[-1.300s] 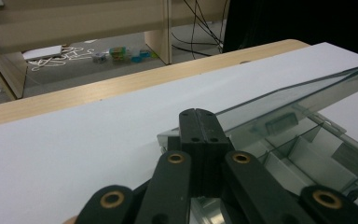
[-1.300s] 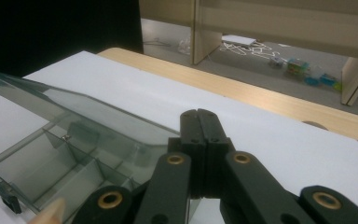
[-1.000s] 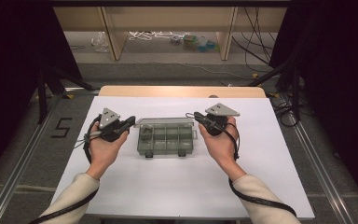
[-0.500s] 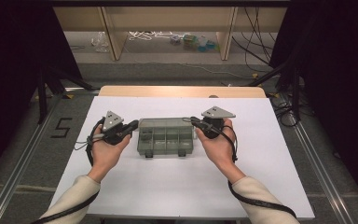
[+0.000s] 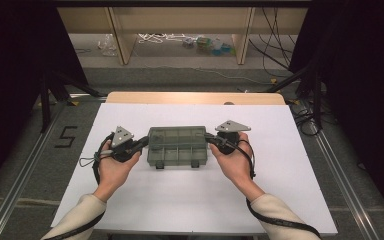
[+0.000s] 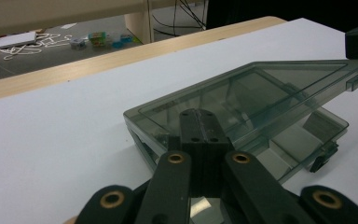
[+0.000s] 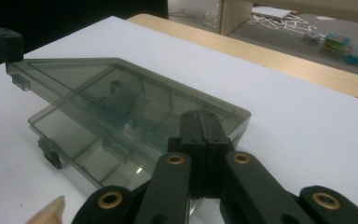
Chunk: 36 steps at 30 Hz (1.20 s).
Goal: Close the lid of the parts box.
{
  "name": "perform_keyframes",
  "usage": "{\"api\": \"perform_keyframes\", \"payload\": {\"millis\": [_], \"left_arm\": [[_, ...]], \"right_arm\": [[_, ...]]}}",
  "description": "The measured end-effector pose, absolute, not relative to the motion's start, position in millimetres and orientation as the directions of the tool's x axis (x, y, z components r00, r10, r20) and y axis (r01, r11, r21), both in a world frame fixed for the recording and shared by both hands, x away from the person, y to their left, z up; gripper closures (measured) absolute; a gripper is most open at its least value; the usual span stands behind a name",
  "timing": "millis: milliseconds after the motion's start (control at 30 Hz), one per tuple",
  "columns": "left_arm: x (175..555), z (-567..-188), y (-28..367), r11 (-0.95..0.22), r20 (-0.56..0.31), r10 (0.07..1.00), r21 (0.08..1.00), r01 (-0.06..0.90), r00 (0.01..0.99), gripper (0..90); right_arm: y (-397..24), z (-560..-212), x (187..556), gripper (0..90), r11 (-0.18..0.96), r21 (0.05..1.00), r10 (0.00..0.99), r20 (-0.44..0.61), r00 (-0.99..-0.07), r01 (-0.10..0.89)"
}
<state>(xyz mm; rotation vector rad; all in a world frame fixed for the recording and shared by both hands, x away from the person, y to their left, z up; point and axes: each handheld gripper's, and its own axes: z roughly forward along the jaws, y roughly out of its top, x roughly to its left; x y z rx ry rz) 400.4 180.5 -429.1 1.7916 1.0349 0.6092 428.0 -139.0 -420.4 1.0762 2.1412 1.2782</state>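
Smoky plastic compartment box (image 5: 177, 146) sat mid-table, lid (image 6: 256, 91) ajar | left gripper (image 5: 142, 142) jaws together at its left end | right gripper (image 5: 211, 139) jaws together at its right end

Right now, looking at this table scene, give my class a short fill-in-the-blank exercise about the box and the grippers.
1. The organiser box has a lid that is partly ____.
2. The jaws of the left gripper are ____.
3. The box is made of smoky see-through ____.
4. The right gripper meets the box at its ____ end.

Missing words: raised; shut; plastic; right
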Motion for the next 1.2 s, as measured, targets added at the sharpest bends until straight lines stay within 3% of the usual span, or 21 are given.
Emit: {"api": "perform_keyframes", "payload": {"millis": [1200], "left_arm": [[391.3,-466.3,179.0,-0.274,-0.036,0.835,0.838,0.471,0.549,90.0]], "right_arm": [[-141.2,-455.1,420.6,90.0,0.323,0.805,0.779,0.072,-0.623,0.498]]}}
